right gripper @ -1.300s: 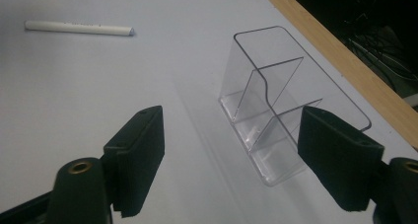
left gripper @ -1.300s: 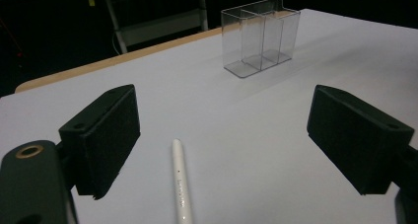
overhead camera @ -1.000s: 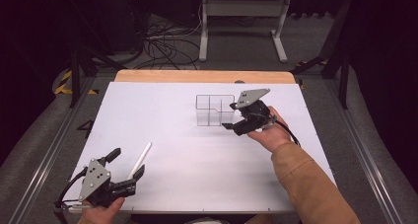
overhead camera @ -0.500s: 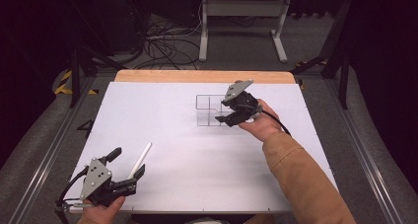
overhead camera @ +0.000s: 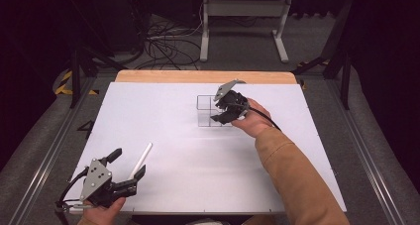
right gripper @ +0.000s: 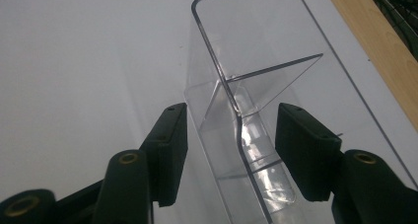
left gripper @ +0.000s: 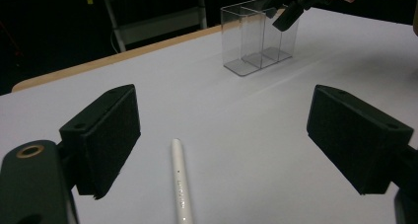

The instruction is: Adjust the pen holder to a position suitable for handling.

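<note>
Clear divided plastic box (overhead camera: 214, 111) sits far-centre on the white worktop (overhead camera: 198, 150). Right gripper (right gripper: 229, 152) has just been closing, fingers straddling a wall, not pinching yet. Light, rigid, slick: grip that wall. Left gripper (left gripper: 222, 135) gapes over white pen (left gripper: 180, 184).

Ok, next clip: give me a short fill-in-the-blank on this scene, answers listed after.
1. The right gripper has its jaws on either side of a clear ____ box with compartments.
2. The pen lying between the left gripper's jaws is ____ in colour.
3. The left gripper's jaws stand ____, not touching the pen.
4. The far edge of the table shows bare ____.

Missing words: plastic; white; open; wood
</note>
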`<state>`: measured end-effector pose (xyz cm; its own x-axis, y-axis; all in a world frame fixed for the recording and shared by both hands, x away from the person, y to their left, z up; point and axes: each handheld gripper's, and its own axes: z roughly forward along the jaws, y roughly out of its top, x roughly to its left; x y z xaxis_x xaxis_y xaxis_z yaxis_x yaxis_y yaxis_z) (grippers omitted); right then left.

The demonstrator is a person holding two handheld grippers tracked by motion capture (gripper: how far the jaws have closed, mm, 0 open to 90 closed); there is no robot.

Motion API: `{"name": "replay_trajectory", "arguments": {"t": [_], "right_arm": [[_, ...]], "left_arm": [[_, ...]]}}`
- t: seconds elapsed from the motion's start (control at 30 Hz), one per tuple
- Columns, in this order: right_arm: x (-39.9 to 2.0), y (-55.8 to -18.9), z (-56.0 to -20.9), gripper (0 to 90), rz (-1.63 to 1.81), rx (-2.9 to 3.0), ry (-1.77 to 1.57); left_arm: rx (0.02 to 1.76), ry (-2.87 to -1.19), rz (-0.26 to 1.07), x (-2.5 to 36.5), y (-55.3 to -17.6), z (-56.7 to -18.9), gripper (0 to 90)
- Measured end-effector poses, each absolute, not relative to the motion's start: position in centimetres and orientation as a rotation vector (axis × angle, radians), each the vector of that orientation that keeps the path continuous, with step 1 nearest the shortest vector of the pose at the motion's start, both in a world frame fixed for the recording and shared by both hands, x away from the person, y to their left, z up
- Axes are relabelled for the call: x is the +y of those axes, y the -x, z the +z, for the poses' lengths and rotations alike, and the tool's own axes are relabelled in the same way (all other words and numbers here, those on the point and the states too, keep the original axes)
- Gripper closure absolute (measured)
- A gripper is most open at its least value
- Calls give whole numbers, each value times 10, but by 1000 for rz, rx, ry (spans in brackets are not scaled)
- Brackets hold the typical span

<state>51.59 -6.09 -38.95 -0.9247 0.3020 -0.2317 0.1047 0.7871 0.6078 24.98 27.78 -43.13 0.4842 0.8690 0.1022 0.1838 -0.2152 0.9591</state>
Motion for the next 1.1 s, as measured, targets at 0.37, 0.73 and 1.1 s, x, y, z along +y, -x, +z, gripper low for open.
{"name": "replay_trajectory", "arguments": {"t": [0.37,0.73,1.1], "right_arm": [[-52,-523,-401,491,834,2688,-298],[-44,-525,-408,567,803,2655,-280],[-47,-523,-405,678,794,2685,-275]], "left_arm": [[908,-1695,827,278,-250,-432,137],[905,-1699,830,277,-250,-432,137],[901,-1707,832,277,-251,-433,137]]}}
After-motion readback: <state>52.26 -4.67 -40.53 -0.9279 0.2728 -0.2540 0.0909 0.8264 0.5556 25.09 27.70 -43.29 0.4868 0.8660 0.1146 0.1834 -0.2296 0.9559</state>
